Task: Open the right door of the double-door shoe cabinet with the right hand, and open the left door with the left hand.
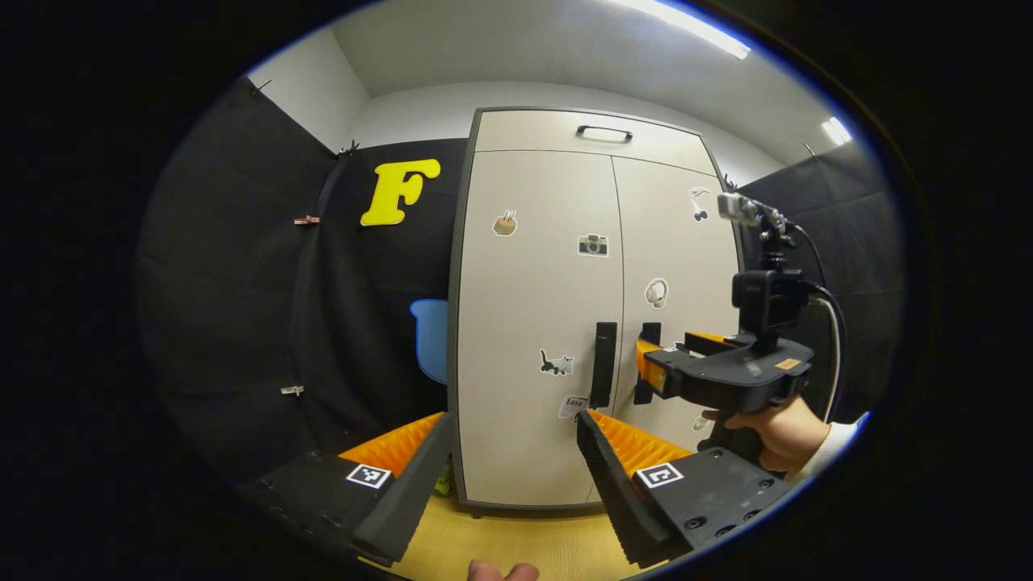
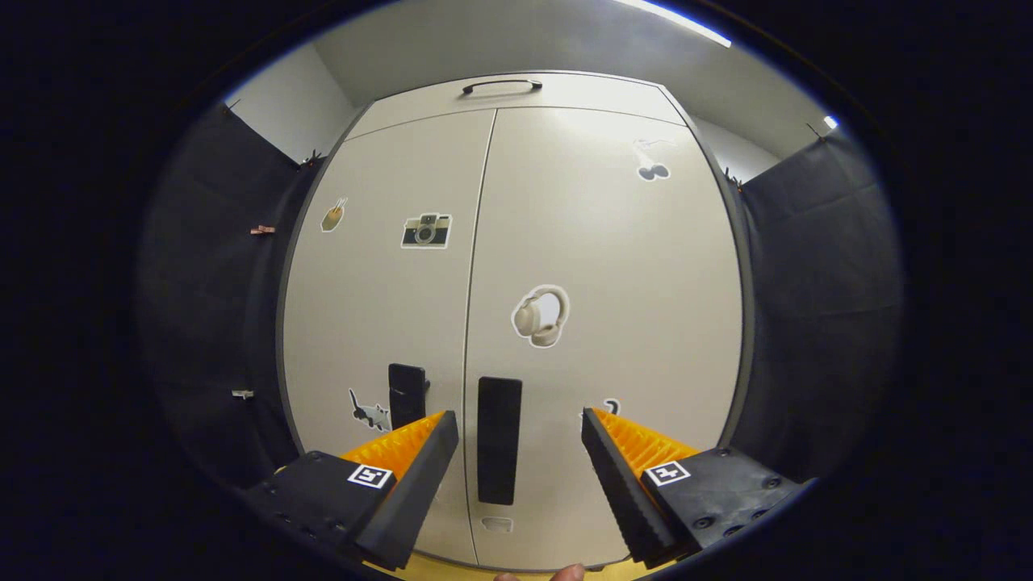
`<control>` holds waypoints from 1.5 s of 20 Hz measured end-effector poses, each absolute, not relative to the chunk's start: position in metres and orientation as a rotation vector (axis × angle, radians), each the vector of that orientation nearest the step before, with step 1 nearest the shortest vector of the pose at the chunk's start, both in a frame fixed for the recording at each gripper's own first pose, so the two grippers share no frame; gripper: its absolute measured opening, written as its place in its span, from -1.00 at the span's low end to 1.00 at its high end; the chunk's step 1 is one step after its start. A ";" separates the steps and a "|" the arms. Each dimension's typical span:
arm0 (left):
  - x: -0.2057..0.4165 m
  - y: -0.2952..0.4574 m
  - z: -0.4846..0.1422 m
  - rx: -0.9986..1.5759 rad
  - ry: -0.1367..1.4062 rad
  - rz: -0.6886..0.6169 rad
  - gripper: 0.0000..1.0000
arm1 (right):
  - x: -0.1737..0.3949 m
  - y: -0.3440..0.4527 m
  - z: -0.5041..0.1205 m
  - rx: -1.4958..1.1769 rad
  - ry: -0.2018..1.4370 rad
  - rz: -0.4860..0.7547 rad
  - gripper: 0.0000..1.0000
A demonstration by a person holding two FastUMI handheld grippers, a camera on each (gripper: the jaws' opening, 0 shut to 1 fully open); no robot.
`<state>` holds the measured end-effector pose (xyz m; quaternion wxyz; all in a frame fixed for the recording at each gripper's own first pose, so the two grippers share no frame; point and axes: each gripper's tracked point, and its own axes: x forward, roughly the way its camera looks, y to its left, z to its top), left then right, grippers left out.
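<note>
Our right tongs [image 2: 519, 452] are spread wide with the right door's handle [image 2: 499, 440] between the fingers, neither finger pressing on it yet. From the left gripper view they sit right up at that handle. Our left tongs [image 1: 514, 452] are also released and hang back, well apart from the shoe cabinet [image 1: 533, 452], facing the left door's handle [image 1: 603, 364]. Both doors are shut, so we judge nothing is done: the right door comes first, then the left. A small sticker [image 1: 572, 406] low on the left door seems to carry writing, too small to read.
</note>
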<state>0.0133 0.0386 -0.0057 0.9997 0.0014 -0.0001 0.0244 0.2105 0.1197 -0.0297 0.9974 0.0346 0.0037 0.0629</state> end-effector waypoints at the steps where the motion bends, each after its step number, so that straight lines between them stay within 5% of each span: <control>1: 0.015 0.041 -0.006 -0.003 -0.001 0.049 0.89 | 0.218 0.123 -0.037 0.071 0.020 0.123 0.87; 6: 0.013 0.055 -0.007 -0.018 0.004 0.081 0.89 | 0.237 0.126 -0.057 0.051 0.044 0.106 0.43; 7: 0.012 0.057 -0.008 -0.021 0.004 0.091 0.89 | 0.236 0.127 -0.054 0.071 0.031 0.102 0.19; 17: -0.008 0.080 0.002 0.031 -0.004 0.155 0.89 | 0.236 0.134 -0.077 0.153 0.149 0.092 -0.58; 30: -0.017 0.055 0.016 0.065 -0.044 0.121 0.89 | 0.170 0.112 -0.065 0.178 0.182 0.170 -0.82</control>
